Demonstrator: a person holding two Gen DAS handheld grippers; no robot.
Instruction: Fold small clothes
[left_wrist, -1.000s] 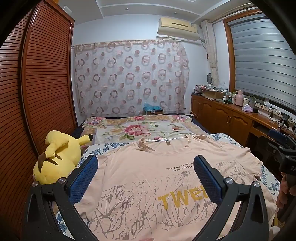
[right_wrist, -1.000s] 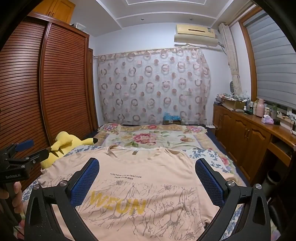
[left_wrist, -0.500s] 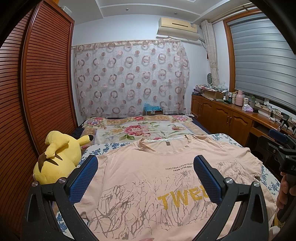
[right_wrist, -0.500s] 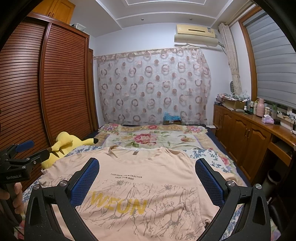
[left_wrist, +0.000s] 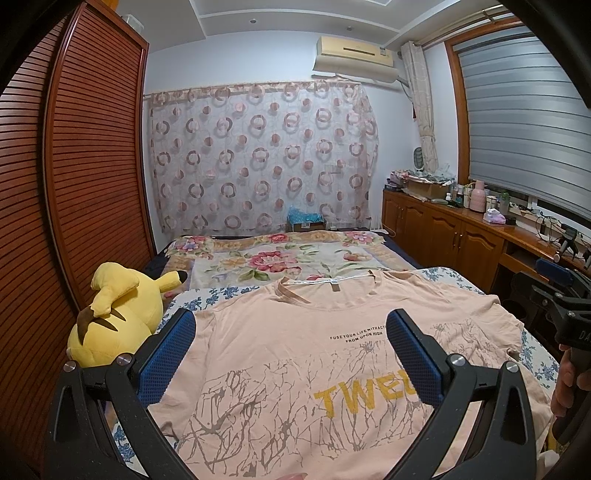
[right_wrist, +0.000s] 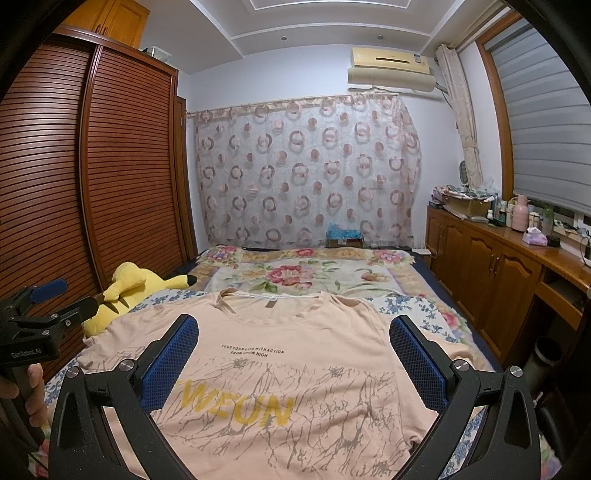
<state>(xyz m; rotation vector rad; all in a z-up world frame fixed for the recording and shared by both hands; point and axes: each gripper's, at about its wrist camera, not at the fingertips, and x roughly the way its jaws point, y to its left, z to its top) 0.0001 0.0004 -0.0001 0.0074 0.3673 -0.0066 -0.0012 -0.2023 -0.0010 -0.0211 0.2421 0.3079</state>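
A peach T-shirt (left_wrist: 295, 350) with yellow letters and a grey crack print lies flat and face up on the bed, collar away from me; it also shows in the right wrist view (right_wrist: 295, 369). My left gripper (left_wrist: 290, 332) is open and empty, held above the shirt's left half. My right gripper (right_wrist: 293, 338) is open and empty, held above the shirt's right half. Each gripper shows at the edge of the other's view, the right one (left_wrist: 561, 295) and the left one (right_wrist: 40, 314).
A yellow plush toy (left_wrist: 118, 317) lies at the bed's left edge beside the wooden wardrobe (left_wrist: 74, 184). A floral blanket (left_wrist: 273, 262) covers the far bed. A wooden cabinet (right_wrist: 498, 266) with clutter runs along the right wall.
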